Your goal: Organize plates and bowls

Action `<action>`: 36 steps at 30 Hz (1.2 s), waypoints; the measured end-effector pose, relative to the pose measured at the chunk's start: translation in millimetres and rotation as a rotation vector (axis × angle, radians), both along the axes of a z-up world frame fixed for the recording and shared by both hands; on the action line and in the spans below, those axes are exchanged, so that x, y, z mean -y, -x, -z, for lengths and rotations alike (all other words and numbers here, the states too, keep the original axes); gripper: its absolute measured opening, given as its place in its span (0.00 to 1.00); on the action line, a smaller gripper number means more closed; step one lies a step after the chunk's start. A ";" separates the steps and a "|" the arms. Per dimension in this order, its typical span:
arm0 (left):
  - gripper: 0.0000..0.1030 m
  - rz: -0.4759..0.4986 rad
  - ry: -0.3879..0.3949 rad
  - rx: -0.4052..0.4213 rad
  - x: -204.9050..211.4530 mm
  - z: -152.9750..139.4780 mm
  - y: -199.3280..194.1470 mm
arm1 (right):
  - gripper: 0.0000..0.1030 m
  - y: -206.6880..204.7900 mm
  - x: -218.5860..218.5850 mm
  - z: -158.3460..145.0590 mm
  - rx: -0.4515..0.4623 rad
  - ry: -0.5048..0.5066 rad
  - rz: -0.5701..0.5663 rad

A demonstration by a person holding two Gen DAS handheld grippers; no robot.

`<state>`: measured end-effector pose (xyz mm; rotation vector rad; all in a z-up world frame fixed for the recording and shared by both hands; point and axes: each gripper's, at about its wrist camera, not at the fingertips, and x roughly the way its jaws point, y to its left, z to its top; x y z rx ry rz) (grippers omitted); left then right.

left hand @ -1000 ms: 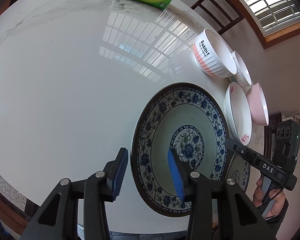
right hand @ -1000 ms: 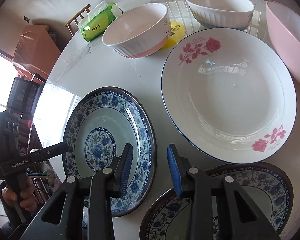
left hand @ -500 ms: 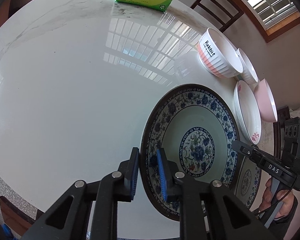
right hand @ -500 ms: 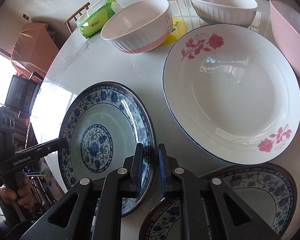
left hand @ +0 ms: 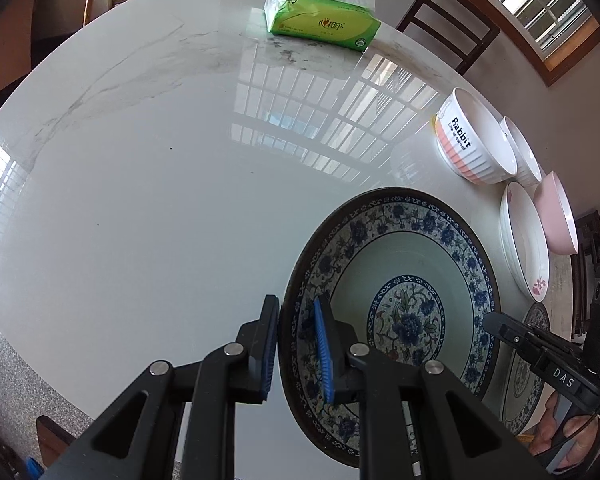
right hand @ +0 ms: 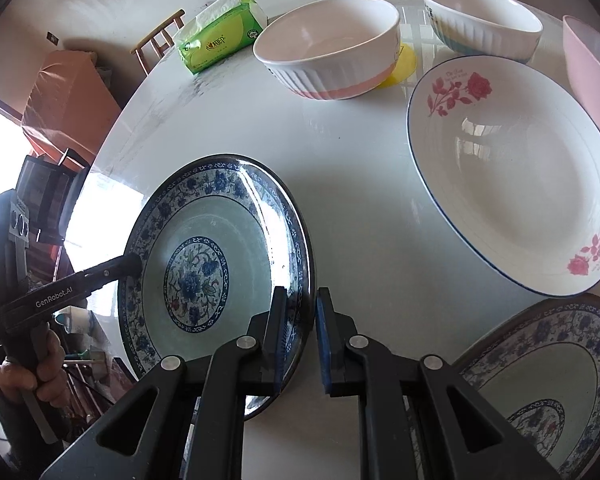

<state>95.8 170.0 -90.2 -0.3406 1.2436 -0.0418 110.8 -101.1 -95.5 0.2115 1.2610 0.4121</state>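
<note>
A blue-and-white floral plate (left hand: 400,304) (right hand: 216,256) is held up off the white table by both grippers, one on each side. My left gripper (left hand: 298,350) is shut on its near rim in the left wrist view. My right gripper (right hand: 302,338) is shut on the opposite rim. A second blue floral plate (right hand: 548,376) lies at the lower right. A white plate with red roses (right hand: 512,168) lies beyond it. A pink-banded white bowl (right hand: 332,48), a blue-banded white bowl (right hand: 480,20) and a pink bowl (right hand: 592,76) stand further back.
A green tissue pack (left hand: 320,24) (right hand: 220,40) lies near the table's far edge. A yellow coaster (right hand: 402,64) lies by the pink-banded bowl. Wooden chairs (left hand: 448,20) stand around the round white table (left hand: 160,180).
Both grippers closed from open onto opposite rims of the blue floral plate, and the plate has risen and tilted off the table.
</note>
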 end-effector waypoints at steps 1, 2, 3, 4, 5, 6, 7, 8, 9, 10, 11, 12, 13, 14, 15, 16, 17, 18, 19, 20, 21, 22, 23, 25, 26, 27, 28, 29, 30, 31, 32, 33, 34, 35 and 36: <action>0.17 0.001 -0.006 0.003 -2.4 0.0 -1.1 | 0.14 1.8 -3.6 0.1 0.005 -0.003 0.006; 0.17 0.000 -0.008 0.004 -5.4 0.0 -1.9 | 0.14 3.9 -6.8 0.2 0.008 -0.002 0.013; 0.17 -0.004 -0.009 0.006 -8.2 -0.1 -2.8 | 0.14 5.8 -9.4 0.6 0.010 -0.006 0.024; 0.17 -0.006 -0.013 0.005 -11.3 -0.1 -3.5 | 0.14 6.4 -12.1 1.0 0.012 -0.011 0.032; 0.17 -0.009 -0.016 0.004 -14.0 0.1 -3.7 | 0.14 7.1 -14.6 1.7 0.013 -0.014 0.035; 0.17 -0.013 -0.020 0.005 -16.2 0.2 -3.8 | 0.14 7.8 -16.6 3.3 0.007 -0.020 0.039; 0.17 -0.013 -0.024 0.005 -17.7 0.0 -3.4 | 0.14 7.9 -18.6 5.1 0.000 -0.028 0.044; 0.17 -0.011 -0.029 0.007 -18.3 0.3 -3.1 | 0.14 8.0 -20.8 5.7 -0.002 -0.029 0.044; 0.18 -0.014 -0.027 0.009 -20.4 0.7 -2.6 | 0.14 8.0 -23.4 6.3 -0.003 -0.026 0.041; 0.18 -0.016 -0.021 0.009 -21.9 1.6 -2.2 | 0.14 8.1 -24.2 7.0 -0.005 -0.027 0.045; 0.18 -0.017 -0.018 0.008 -22.4 2.3 -2.0 | 0.14 8.7 -24.4 7.9 -0.008 -0.025 0.048; 0.18 -0.020 -0.017 0.007 -22.3 3.5 -2.7 | 0.14 8.8 -26.1 9.0 -0.010 -0.018 0.042; 0.19 -0.020 -0.015 0.006 -23.0 4.5 -2.9 | 0.14 9.5 -26.0 10.4 -0.014 -0.021 0.042; 0.19 -0.020 -0.015 0.006 -23.9 5.5 -2.5 | 0.14 10.1 -26.3 10.7 -0.014 -0.025 0.045; 0.19 -0.020 -0.014 0.009 -24.4 5.8 -2.3 | 0.14 10.2 -27.3 10.2 -0.012 -0.020 0.041; 0.19 -0.017 -0.016 0.010 -24.0 5.8 -2.3 | 0.14 11.1 -27.9 9.8 -0.012 -0.016 0.037; 0.19 -0.015 -0.017 0.012 -24.3 5.7 -2.2 | 0.14 10.2 -28.1 10.2 -0.013 -0.017 0.040; 0.19 -0.014 -0.017 0.012 -24.3 5.9 -2.5 | 0.14 10.2 -27.9 10.3 -0.014 -0.018 0.040; 0.19 -0.012 -0.016 0.012 -24.8 6.0 -1.8 | 0.14 10.1 -28.0 10.0 -0.013 -0.016 0.036; 0.20 -0.011 -0.016 0.011 -24.9 6.2 -1.7 | 0.15 10.1 -28.0 9.9 -0.015 -0.018 0.036; 0.20 -0.016 -0.013 0.013 -25.8 6.3 -1.2 | 0.15 9.8 -28.2 10.4 -0.017 -0.023 0.038; 0.20 -0.018 -0.011 0.015 -25.9 6.6 -1.2 | 0.15 10.1 -29.3 10.8 -0.021 -0.022 0.035; 0.21 -0.014 -0.015 0.015 -25.5 6.6 -1.1 | 0.17 10.6 -29.9 11.5 -0.024 -0.018 0.032; 0.27 -0.017 -0.026 0.014 -25.2 7.7 -1.4 | 0.21 13.0 -29.2 12.3 -0.027 -0.015 0.031; 0.30 -0.021 -0.027 0.011 -26.0 8.2 -1.6 | 0.22 13.9 -29.2 12.5 -0.029 -0.013 0.029; 0.31 -0.029 -0.026 0.008 -27.3 8.2 -1.6 | 0.23 14.4 -28.4 12.3 -0.030 -0.011 0.030; 0.31 -0.036 -0.027 0.007 -28.6 8.0 -1.2 | 0.25 14.8 -27.2 11.8 -0.027 -0.013 0.033; 0.32 -0.041 -0.033 0.008 -29.5 7.0 -0.6 | 0.27 15.5 -25.5 10.3 -0.021 -0.013 0.034; 0.33 -0.045 -0.042 0.009 -30.4 5.7 0.2 | 0.27 16.5 -23.3 8.2 -0.016 -0.011 0.036; 0.34 -0.051 -0.046 0.010 -31.3 3.9 1.2 | 0.29 17.6 -20.6 6.1 -0.011 -0.009 0.038; 0.35 -0.054 -0.044 0.015 -31.9 1.4 3.0 | 0.31 18.6 -17.8 3.5 -0.005 -0.012 0.039; 0.36 -0.061 -0.038 0.019 -32.3 -1.6 4.8 | 0.32 19.9 -14.5 0.6 0.001 -0.017 0.043; 0.37 -0.068 -0.030 0.022 -32.5 -5.1 6.8 | 0.33 21.6 -10.7 -2.2 0.007 -0.023 0.046; 0.39 -0.071 -0.019 0.028 -31.3 -9.9 9.6 | 0.33 23.6 -6.7 -4.7 0.013 -0.030 0.049; 0.40 -0.069 -0.006 0.040 -28.7 -15.5 11.6 | 0.33 26.1 -2.4 -6.9 0.017 -0.041 0.055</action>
